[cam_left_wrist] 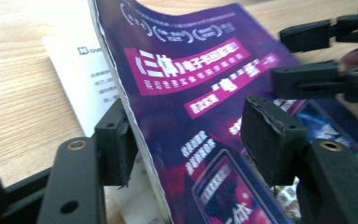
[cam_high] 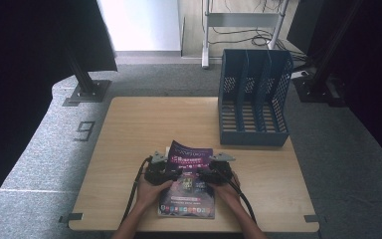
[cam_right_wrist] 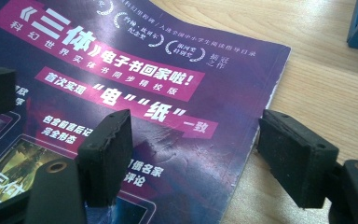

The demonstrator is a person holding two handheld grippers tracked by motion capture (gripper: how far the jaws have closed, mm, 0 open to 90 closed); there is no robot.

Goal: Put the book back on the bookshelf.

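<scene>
While the magazine lies at the table's near edge, its left side lifted, the left gripper straddles that edge, jaws apart; the right gripper straddles the other, unclamped; next, both must pinch, likely before lifting toward the rack.

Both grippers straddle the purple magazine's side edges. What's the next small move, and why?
Probably close the left gripper until its fingers pinch the glossy purple magazine. Its left edge is lifted between them, but the far finger looks clear of the cover. The right gripper straddles the opposite edge, open.
</scene>
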